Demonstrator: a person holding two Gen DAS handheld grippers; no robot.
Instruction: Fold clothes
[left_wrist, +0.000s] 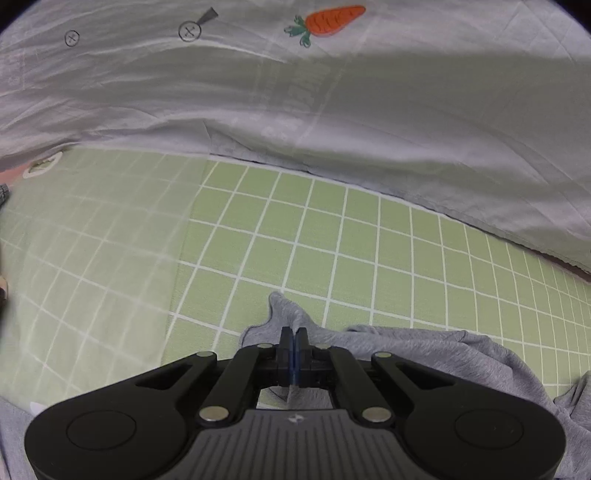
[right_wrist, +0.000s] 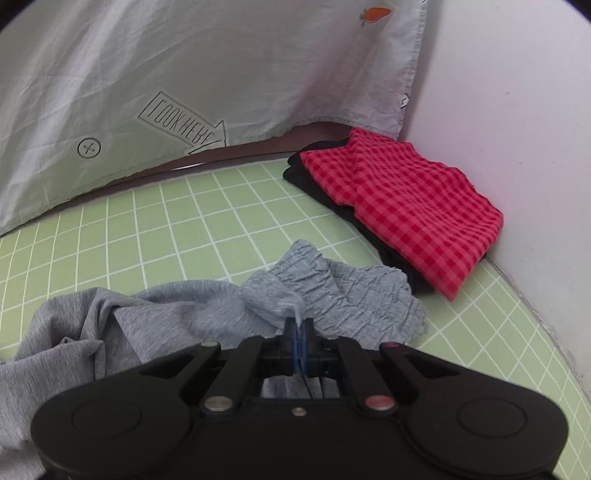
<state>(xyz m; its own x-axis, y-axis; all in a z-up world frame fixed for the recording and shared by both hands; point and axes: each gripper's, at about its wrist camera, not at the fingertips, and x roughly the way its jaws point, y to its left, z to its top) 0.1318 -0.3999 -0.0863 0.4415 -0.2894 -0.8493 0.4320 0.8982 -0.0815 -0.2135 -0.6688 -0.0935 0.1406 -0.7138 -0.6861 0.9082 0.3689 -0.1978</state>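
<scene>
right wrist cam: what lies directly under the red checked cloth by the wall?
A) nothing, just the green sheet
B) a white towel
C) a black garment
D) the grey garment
C: a black garment shows along the edges beneath the red checked cloth.

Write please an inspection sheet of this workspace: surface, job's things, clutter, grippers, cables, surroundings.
Surface: green checked sheet, flat.
Job's things: grey garment, crumpled; red checked cloth lies on a dark cloth by the wall.
Clutter: nothing seen.
Grippers: left gripper shut on a grey garment edge; right gripper shut on its elastic band.
Cables: nothing seen.
Surroundings: white printed cloth with carrot hangs behind; pale wall at right.
</scene>
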